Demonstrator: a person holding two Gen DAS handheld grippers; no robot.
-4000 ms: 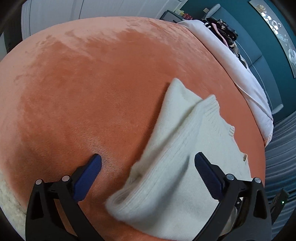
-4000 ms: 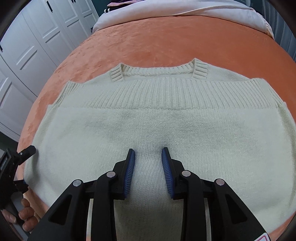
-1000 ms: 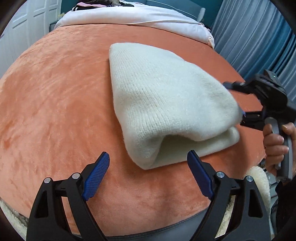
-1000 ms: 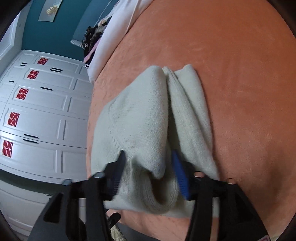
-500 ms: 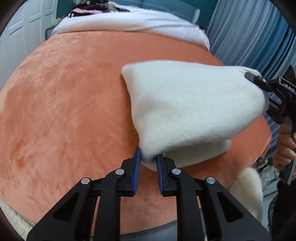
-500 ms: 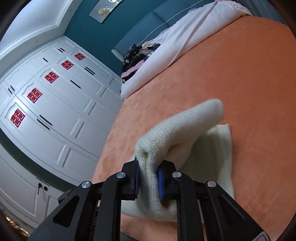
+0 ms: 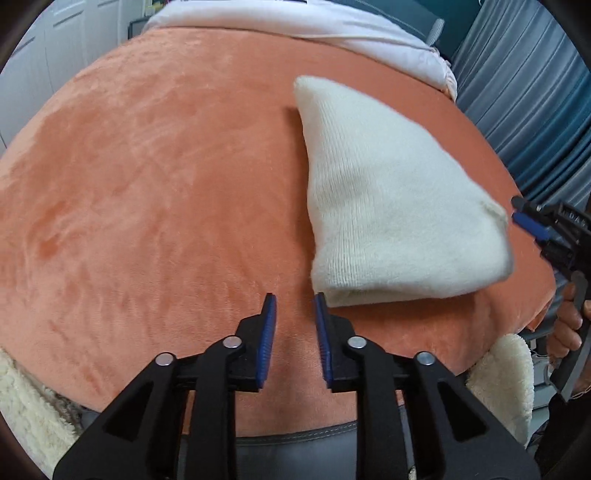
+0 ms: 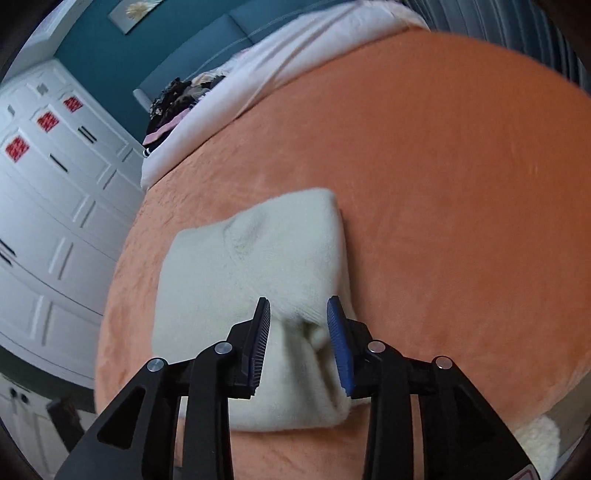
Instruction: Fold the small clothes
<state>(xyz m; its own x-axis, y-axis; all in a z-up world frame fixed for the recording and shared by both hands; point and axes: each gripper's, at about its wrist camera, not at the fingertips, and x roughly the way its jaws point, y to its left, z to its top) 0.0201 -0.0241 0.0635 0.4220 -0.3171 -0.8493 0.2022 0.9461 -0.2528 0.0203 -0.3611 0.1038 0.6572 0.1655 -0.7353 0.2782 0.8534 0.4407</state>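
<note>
A cream knit sweater (image 7: 399, 206) lies folded into a thick pad on the orange blanket (image 7: 166, 184). My left gripper (image 7: 294, 301) is open with a narrow gap and empty, just left of the fold's near corner. My right gripper (image 8: 298, 309) is open over the sweater's (image 8: 251, 266) near edge, its jaws on either side of a raised fold without pinching it. In the left wrist view the right gripper (image 7: 532, 221) shows at the sweater's right corner, held by a hand.
A white duvet (image 7: 295, 22) and a pile of dark clothes (image 8: 173, 99) lie at the far end of the bed. White wardrobe doors (image 8: 48, 206) stand to the left, blue curtains (image 7: 524, 92) to the right. A fluffy cream rug (image 7: 509, 369) lies below the bed's edge.
Both grippers have let go of the sweater and opened. The lifted fold has dropped flat onto the blanket. My left gripper has drawn back from the near corner.
</note>
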